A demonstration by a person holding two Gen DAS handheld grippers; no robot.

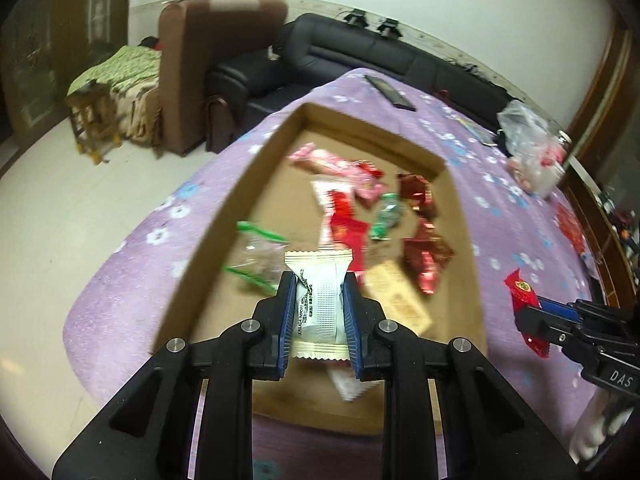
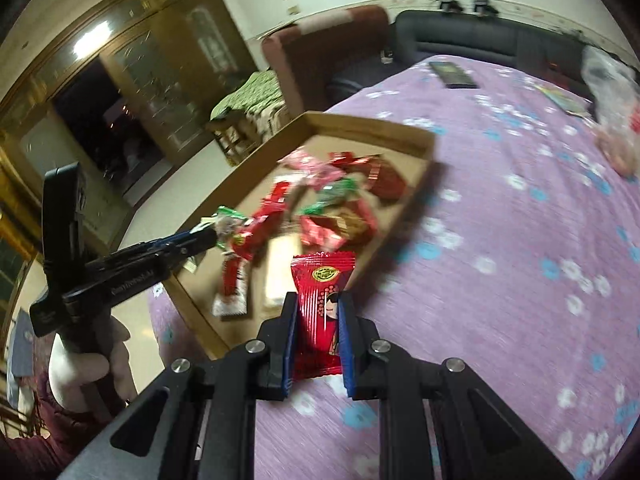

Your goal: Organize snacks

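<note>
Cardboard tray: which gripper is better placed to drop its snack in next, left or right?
Probably left. The left gripper holds its cream packet directly above the cardboard tray; the right gripper holds its red packet over purple cloth, beside the tray.

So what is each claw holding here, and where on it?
Left claw: a cream snack packet, pinched across its middle. Right claw: a red snack packet, pinched by its lower half.

Lots of bright colours on a purple cloth

The cloth (image 1: 500,216) is purple with white and blue flowers. The box (image 1: 216,216) is brown. One snack pack (image 1: 318,296) is cream and white with black writing. Another pack (image 2: 320,300) is red with a yellow-green badge. The sofa (image 1: 360,52) is black.
</note>
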